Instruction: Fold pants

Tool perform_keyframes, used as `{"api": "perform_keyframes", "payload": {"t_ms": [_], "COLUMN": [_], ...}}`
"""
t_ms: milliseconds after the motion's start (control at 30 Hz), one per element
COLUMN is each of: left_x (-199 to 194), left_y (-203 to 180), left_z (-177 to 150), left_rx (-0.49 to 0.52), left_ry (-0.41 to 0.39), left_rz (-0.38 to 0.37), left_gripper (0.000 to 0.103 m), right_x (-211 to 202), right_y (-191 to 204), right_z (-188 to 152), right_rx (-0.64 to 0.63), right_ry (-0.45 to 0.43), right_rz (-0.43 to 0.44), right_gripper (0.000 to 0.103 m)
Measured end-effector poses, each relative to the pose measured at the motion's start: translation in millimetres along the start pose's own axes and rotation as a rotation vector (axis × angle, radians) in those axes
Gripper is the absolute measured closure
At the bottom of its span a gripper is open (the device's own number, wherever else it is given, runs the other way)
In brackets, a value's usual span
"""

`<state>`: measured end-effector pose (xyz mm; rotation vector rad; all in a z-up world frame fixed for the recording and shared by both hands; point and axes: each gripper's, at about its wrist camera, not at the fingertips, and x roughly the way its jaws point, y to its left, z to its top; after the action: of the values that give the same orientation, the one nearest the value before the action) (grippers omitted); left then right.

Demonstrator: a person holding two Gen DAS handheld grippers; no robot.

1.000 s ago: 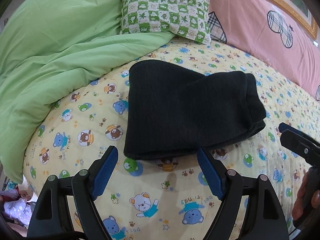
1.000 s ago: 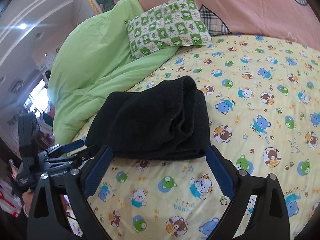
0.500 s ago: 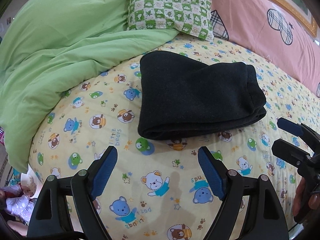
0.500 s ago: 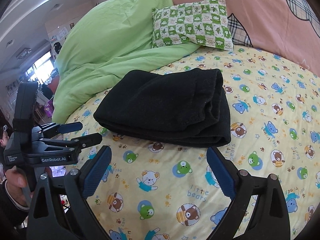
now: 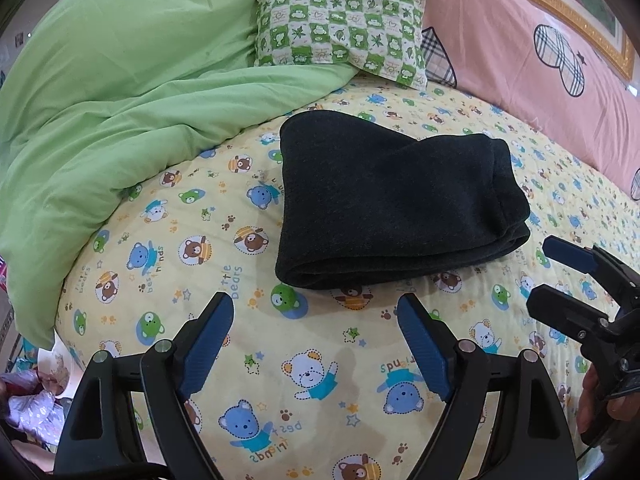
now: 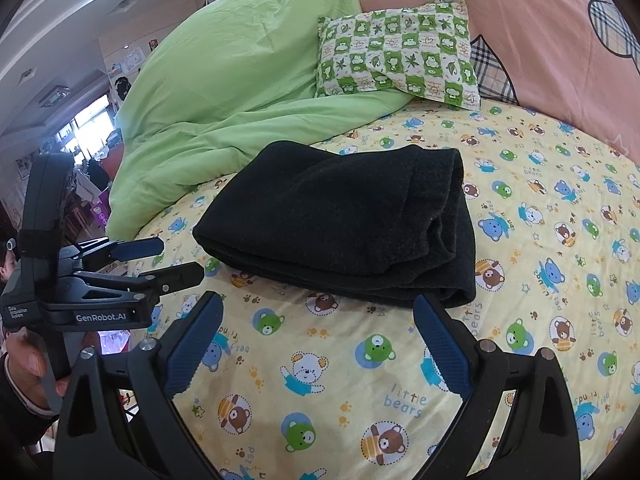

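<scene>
Fingers of both grippers (image 5: 316,344) (image 6: 320,344) were spread apart, empty; soft black pants (image 5: 392,204) lay folded mid-bed (image 5: 320,360), seemingly finished.

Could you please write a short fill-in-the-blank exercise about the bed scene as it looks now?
1. The black pants lie ____ on the bear-print sheet.
2. The fingers of the left gripper and right gripper are ____.
3. The checkered pillow rests on the ____ duvet.

Missing words: folded; open; green

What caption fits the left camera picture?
Folded black pants lie on the bear-print sheet, beyond the open left gripper.
</scene>
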<state>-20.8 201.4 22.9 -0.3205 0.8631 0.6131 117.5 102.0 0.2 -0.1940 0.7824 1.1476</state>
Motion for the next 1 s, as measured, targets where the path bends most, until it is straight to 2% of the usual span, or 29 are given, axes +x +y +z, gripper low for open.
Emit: {"api": "perform_keyframes", "payload": {"t_ms": [1000], "left_x": [12.2], "left_y": [-2.3], "left_z": [12.9], "left_rx": [-0.012], "left_ry": [-0.010], "left_rz": [-0.038], "left_gripper": [0.018], "right_x": [11.1], "right_y": [-10.3], "right_z": [4.6], "right_rx": [0.006], "right_ry": [-0.016], "right_rz": [0.008], "right_gripper": [0.007]}}
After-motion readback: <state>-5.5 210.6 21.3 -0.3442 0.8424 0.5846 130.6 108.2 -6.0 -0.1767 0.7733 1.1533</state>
